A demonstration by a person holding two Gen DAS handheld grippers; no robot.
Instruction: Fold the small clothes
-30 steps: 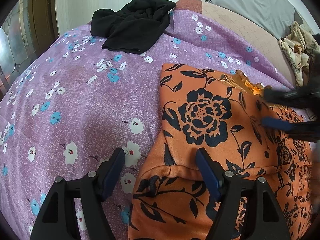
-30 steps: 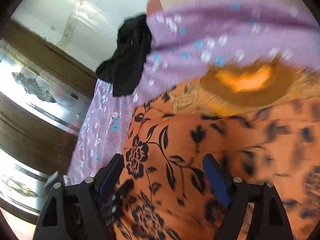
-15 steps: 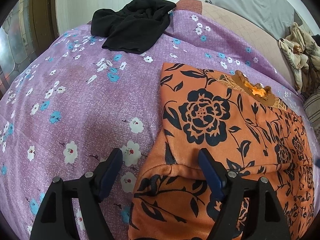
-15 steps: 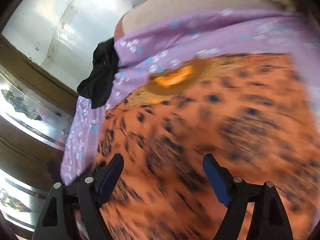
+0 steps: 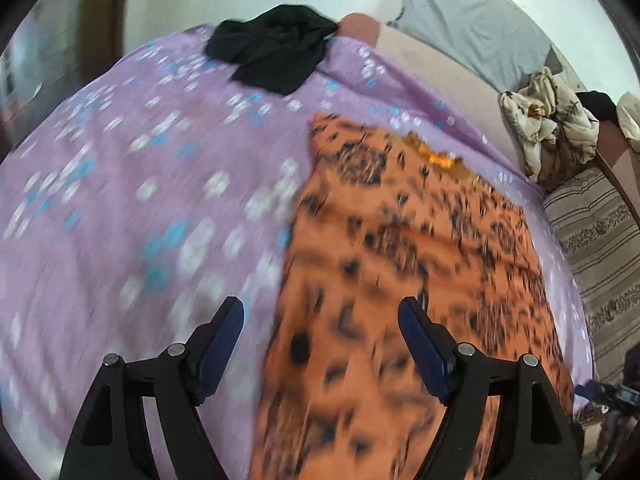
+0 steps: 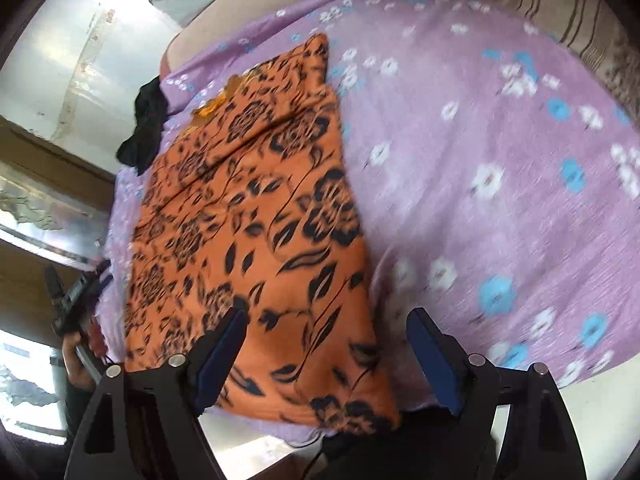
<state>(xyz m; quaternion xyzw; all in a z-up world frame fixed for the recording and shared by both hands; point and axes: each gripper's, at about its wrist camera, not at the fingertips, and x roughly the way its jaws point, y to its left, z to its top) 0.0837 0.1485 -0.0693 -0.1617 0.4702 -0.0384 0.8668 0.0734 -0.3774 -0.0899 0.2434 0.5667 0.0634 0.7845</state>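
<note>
An orange garment with black flowers lies flat in a long folded strip on the purple flowered bedspread. It also shows in the right wrist view. My left gripper is open and empty, hovering above the garment's near left edge. My right gripper is open and empty, above the garment's near right corner at the bed's edge. The left wrist view is blurred by motion.
A black garment lies crumpled at the far end of the bed, also in the right wrist view. A cream patterned cloth pile and a striped cushion sit to the right. A grey pillow lies behind.
Both grippers have pulled back and up from the garment toward its near end. The right gripper has swung to the garment's right side. The garment lies let go.
</note>
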